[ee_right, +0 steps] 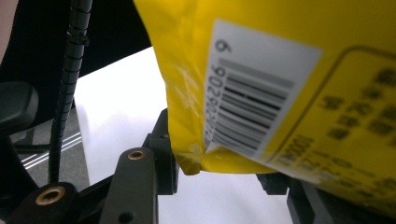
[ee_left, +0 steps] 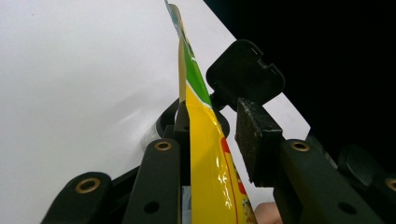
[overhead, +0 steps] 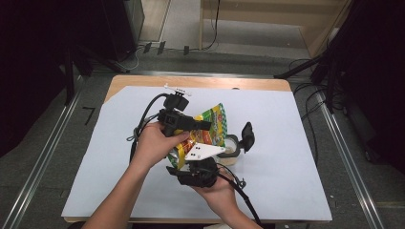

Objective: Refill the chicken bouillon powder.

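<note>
The yellow packet (overhead: 210, 125) is lifted above the surface (overhead: 286, 143). The left hand-held gripper (ee_left: 219, 130) stands spread around it; the right hand-held gripper (ee_right: 219, 179) pinches its lower edge. The open container (overhead: 232, 148) seems to wait for its contents.

Both tongs are black: the left tongs (overhead: 203, 125) trail a black cable, the right tongs (overhead: 184, 155) carry a white three-cornered plate, brass-ringed screw holes dot their arms, and the forearms are sleeveless.
</note>
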A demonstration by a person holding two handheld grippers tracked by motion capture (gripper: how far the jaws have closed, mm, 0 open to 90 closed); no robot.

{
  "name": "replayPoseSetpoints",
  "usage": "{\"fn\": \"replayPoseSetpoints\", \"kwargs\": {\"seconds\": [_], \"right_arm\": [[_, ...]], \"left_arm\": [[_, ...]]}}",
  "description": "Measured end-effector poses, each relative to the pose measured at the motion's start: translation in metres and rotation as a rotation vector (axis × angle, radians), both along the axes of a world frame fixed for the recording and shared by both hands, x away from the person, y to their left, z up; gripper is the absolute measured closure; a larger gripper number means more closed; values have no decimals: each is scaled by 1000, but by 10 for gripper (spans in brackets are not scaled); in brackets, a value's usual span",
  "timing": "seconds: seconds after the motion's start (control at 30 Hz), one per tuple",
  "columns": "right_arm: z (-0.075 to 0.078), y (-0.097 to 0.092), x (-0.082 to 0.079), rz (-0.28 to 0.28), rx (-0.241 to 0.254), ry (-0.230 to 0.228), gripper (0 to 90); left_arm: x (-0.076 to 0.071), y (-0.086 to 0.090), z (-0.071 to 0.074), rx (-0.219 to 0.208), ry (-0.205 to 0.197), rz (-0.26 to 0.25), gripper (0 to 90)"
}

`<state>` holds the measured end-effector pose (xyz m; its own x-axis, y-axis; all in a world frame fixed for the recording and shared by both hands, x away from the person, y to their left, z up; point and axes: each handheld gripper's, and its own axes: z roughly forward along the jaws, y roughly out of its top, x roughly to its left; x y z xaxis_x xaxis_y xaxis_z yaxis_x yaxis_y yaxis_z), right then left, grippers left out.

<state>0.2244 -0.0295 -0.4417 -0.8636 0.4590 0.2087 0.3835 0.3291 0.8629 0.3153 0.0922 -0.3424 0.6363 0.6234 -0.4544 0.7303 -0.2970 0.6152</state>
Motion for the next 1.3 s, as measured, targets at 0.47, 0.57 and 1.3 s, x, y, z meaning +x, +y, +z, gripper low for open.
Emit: {"fn": "replayPoseSetpoints", "kwargs": {"seconds": [0.47, 0.57, 1.3], "right_arm": [[0, 0, -2, -12, 23, 13, 589], [-1, 0, -2, -19, 21, 8, 589], [-4, -3, -2, -43, 23, 5, 591]], "left_arm": [[-2, -4, 3, -5, -3, -5, 699], [-2, -5, 3, -3, 0, -11, 702], [1, -11, 2, 5, 0, -27, 707]]}}
